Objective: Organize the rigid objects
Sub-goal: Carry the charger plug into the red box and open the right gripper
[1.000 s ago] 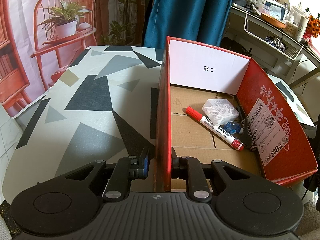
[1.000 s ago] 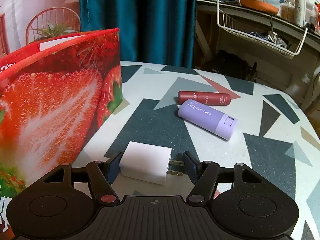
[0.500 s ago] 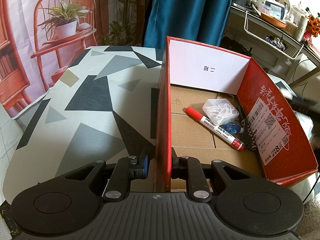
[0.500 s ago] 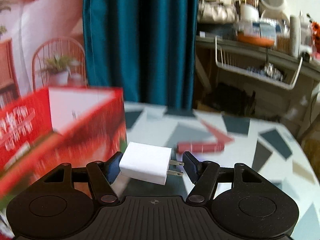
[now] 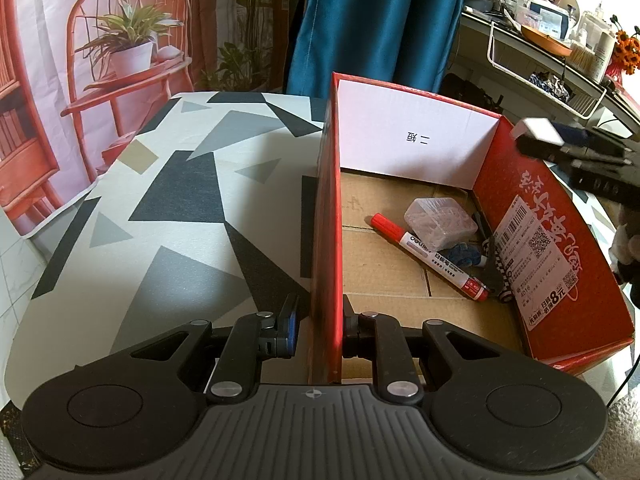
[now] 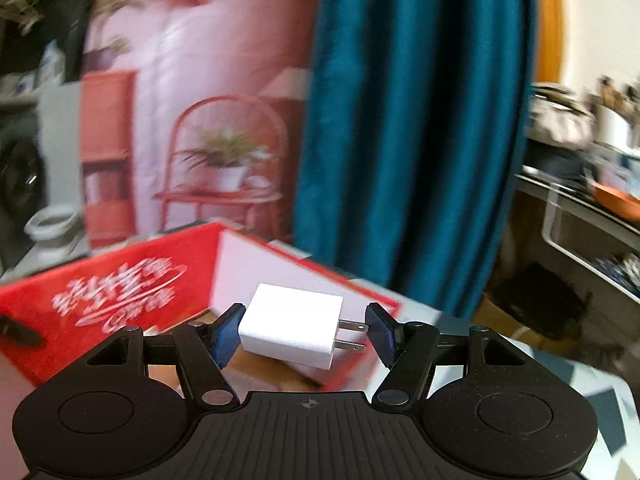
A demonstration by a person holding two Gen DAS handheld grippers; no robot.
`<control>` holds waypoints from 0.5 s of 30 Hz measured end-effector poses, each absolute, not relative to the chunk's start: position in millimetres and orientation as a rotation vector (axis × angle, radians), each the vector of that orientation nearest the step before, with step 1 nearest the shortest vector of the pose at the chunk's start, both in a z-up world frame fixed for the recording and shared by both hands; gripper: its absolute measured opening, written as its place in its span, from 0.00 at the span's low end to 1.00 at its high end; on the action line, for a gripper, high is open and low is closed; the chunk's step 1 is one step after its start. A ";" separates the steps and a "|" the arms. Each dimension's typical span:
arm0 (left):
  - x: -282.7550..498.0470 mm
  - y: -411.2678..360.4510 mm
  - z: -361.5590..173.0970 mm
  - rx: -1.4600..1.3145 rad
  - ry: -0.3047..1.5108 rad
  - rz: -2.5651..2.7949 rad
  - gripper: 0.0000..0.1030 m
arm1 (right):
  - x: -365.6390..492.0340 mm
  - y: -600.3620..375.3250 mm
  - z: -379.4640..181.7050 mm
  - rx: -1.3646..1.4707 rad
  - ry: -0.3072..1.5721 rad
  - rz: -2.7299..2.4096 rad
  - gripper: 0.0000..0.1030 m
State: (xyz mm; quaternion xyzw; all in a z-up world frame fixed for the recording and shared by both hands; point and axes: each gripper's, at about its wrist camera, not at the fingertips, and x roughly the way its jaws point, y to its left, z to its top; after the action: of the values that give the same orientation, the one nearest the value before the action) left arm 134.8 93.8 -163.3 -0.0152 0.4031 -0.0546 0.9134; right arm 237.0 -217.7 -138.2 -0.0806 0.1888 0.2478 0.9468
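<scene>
A red cardboard box [image 5: 568, 248] with a brown floor stands on the patterned table [image 5: 168, 216]. My left gripper [image 5: 320, 328] is shut on the box's near-left wall. Inside lie a red marker [image 5: 432, 256], a clear plastic case [image 5: 440, 222], a small blue thing and a black clip. My right gripper [image 6: 306, 332] is shut on a white plug charger [image 6: 294, 330], one pad on its body, the other on the prongs. It hangs above the box [image 6: 120, 292]. In the left wrist view the charger [image 5: 538, 130] and right gripper [image 5: 560, 148] show over the box's far-right rim.
A teal curtain [image 5: 372, 28] hangs behind the table, beside a backdrop with a red chair and a potted plant [image 5: 128, 44]. A cluttered shelf with a wire basket [image 5: 552, 76] stands to the right. The table's left half [image 5: 120, 200] lies beside the box.
My right gripper has lifted the white charger off the table and carried it left and up over the red box. The left gripper and box have stayed still.
</scene>
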 end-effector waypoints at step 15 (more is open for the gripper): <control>134.8 93.8 -163.4 -0.031 0.830 -0.112 0.20 | 226.6 -195.0 -154.8 -0.228 0.454 0.551 0.60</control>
State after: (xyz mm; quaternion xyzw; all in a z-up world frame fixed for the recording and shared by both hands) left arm 134.8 93.8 -163.4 -0.0150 0.4030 -0.0542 0.9135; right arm 226.6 -195.0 -154.8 -0.1111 0.2219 0.2691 0.9306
